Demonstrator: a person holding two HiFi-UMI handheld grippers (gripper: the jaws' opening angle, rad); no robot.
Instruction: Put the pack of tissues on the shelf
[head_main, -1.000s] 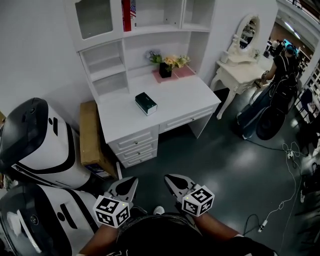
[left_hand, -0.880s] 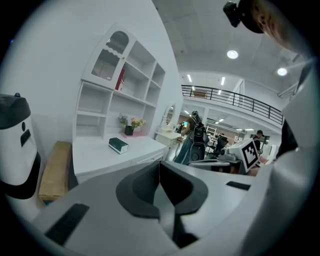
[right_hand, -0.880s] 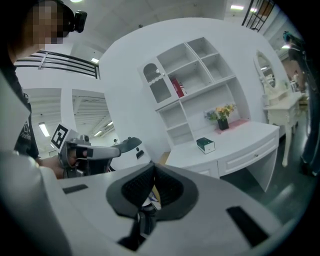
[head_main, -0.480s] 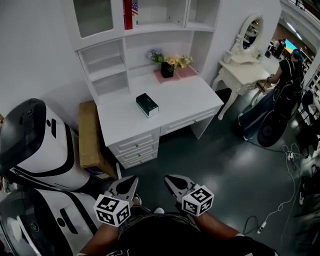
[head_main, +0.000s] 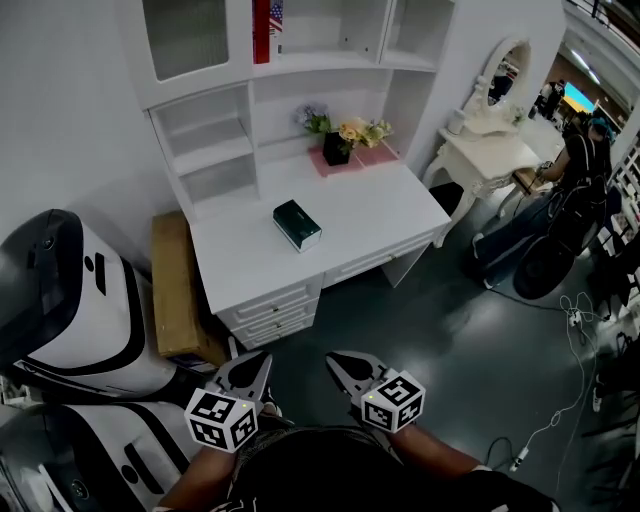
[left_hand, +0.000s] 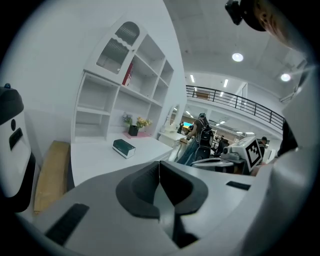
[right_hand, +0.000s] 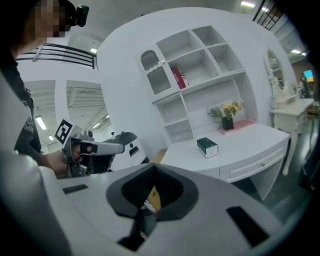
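Both tongs closed tight, nothing between them: left gripper (head_main: 258, 365) and right gripper (head_main: 342, 363) sit side by side at 6 o'clock in the head view, apart from each other. The pack of tissues (head_main: 297, 224), dark green, lies flat on the white desk (head_main: 375, 210) at 12 o'clock from the grippers and well apart from them. The open shelf (head_main: 213, 140) is at 10 o'clock of the pack, and the flower vase (head_main: 338, 145) is at 1 o'clock. A cardboard box (head_main: 175, 290) stands at the desk's 9 o'clock side. Versus one second ago, the desk and pack sit lower in the head view, closer to the grippers. The pack's spot on the desk is unchanged and the jaws are as closed as before.
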